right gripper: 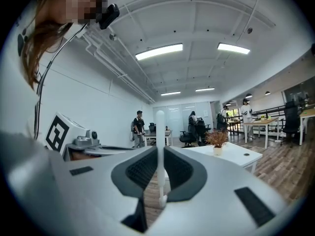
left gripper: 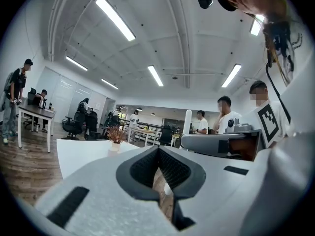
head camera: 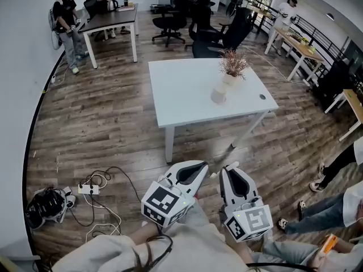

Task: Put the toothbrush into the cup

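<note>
Right gripper (right gripper: 159, 157) pinches white toothbrush (right gripper: 160, 127) upright at frame centre, probably for carrying; left gripper (left gripper: 158, 154) empty, tips nearly together; table (head camera: 181, 95) well apart.

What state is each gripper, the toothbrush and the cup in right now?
left gripper: shut, empty.
right gripper: shut on the toothbrush.
toothbrush: held upright, not yet in the cup.
cup: standing on the table beside the plant, no toothbrush in it.

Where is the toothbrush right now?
In the right gripper view, the toothbrush is clamped in the right tool, upright between its jaws, held short of the white table with the potted plant.
</note>
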`<state>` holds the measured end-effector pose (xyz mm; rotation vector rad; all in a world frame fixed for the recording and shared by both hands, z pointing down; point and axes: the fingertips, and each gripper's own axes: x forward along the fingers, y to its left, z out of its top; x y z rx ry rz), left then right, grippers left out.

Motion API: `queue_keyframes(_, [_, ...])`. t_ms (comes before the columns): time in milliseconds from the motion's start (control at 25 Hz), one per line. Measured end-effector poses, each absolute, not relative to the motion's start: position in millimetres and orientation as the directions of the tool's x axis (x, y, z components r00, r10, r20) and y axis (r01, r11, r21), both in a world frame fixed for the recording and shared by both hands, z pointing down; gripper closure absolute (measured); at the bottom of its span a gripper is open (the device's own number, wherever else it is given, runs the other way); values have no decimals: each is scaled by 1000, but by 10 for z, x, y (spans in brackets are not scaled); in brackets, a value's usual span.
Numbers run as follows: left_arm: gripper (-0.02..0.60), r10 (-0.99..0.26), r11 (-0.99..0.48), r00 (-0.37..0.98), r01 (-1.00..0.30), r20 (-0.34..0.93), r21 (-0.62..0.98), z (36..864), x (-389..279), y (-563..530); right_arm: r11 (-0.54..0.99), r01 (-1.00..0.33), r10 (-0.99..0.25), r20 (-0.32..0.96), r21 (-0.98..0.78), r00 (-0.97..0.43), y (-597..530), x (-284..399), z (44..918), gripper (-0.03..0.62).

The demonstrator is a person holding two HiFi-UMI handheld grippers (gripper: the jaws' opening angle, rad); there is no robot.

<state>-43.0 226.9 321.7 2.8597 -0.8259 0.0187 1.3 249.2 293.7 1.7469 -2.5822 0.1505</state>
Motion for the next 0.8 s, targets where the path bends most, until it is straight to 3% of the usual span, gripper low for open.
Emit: queue_keyframes(800, [578, -575, -795, 812, -583, 97, 164, 3318, 448, 462, 426, -897, -894, 97, -116, -437, 631, 936, 3070, 543])
